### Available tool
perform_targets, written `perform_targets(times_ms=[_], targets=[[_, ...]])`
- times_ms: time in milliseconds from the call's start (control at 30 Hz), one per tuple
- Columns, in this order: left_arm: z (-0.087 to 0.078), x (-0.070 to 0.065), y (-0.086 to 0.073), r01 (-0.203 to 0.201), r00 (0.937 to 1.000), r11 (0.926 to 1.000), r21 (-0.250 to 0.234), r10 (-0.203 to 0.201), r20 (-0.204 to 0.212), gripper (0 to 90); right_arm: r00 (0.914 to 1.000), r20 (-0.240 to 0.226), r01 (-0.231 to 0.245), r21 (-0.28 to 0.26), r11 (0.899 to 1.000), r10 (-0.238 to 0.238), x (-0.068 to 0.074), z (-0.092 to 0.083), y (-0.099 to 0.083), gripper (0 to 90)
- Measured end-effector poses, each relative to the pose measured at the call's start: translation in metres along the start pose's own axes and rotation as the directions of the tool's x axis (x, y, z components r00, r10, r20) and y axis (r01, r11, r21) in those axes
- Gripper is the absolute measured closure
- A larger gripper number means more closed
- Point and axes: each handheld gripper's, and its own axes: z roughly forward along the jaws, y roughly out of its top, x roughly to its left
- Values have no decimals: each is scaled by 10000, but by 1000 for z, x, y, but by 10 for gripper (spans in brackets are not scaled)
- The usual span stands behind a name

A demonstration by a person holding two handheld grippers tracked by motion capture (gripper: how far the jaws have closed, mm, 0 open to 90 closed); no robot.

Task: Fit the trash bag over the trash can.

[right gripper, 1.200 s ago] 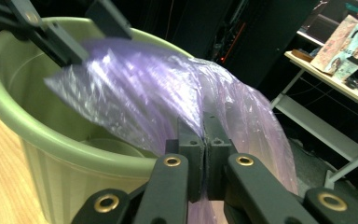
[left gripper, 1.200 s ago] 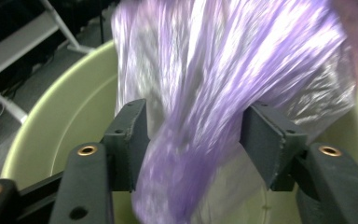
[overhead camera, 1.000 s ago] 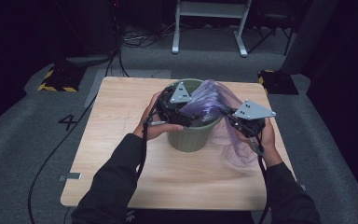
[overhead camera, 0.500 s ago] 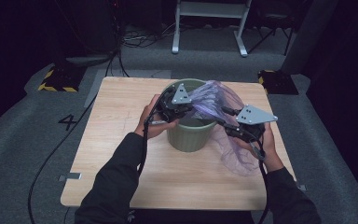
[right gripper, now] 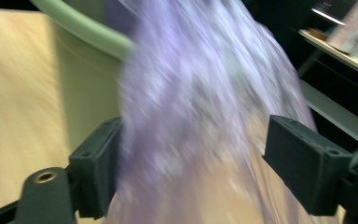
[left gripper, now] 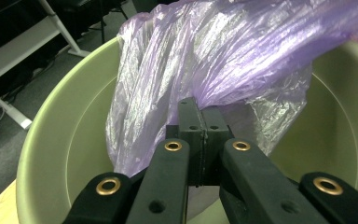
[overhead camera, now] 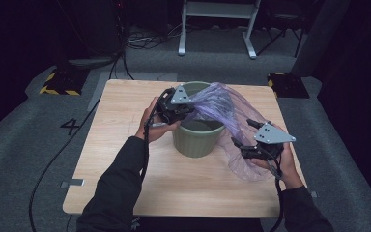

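so the right gripper (overhead camera: 244, 145) has just been opening, fingers apart around the purple bag (overhead camera: 222, 108) at centre frame, while the left gripper (overhead camera: 186, 108) is clamping it over the green bin (overhead camera: 198, 140), so regripping's probably coming

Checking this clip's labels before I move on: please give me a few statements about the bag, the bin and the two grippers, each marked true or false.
1. The left gripper is shut on the purple bag at the rim of the green bin. True.
2. The right gripper is clamped on the bag. False: its jaws stand wide apart and have just been opening, with the film hanging between them.
3. The bin stands upright on the wooden table. True.
4. The bag is fully tucked inside the bin. False: most of it drapes out over the rim toward the right gripper.
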Motion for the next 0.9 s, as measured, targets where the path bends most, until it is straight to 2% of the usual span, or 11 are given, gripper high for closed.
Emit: perform_targets(times_ms=[100,167,200,233,267,333,367,400,533,700,900], targets=[[-1,1,-2,108,9999,9998,-145,-106,120,896,9993,234,-315,285,9991,308,-5,3,-8,297],[-2,2,-3,152,9998,9997,-189,-149,133,894,9997,237,-105,384,9992,96,-6,5,-9,629],[-2,2,-3,169,9998,9996,-227,-166,139,894,9997,237,-105,384,9992,96,-6,5,-9,629],[-3,2,-3,190,9998,9994,-305,-188,61,881,9997,240,-92,366,9993,83,-7,4,-9,720],[-5,2,-3,414,9991,9977,-541,-416,-24,759,9989,456,-126,121,9998,120,-9,1,-6,821],[-6,0,-3,423,9990,9965,-724,-433,-117,560,9977,673,-105,-87,9999,110,-12,-3,-3,850],[-7,-2,-2,426,9977,9961,-779,-465,-495,560,9977,673,-105,-87,9999,110,-12,-3,-3,850],[-9,-4,-1,477,9963,9957,-793,-532,-677,441,9962,868,-102,-95,9999,110,-13,-5,-1,858],[-16,-5,1,765,9968,9903,-1164,-784,-121,252,9870,1574,321,84,9994,-330,-19,-12,11,869],[-21,-4,0,883,9958,9886,-1218,-848,333,199,9793,2006,236,143,9996,-260,-27,-16,18,877],[-20,-1,-2,1112,9937,9874,-1125,-1117,18,213,9638,2665,-145,222,9996,80,-42,-21,17,878]])
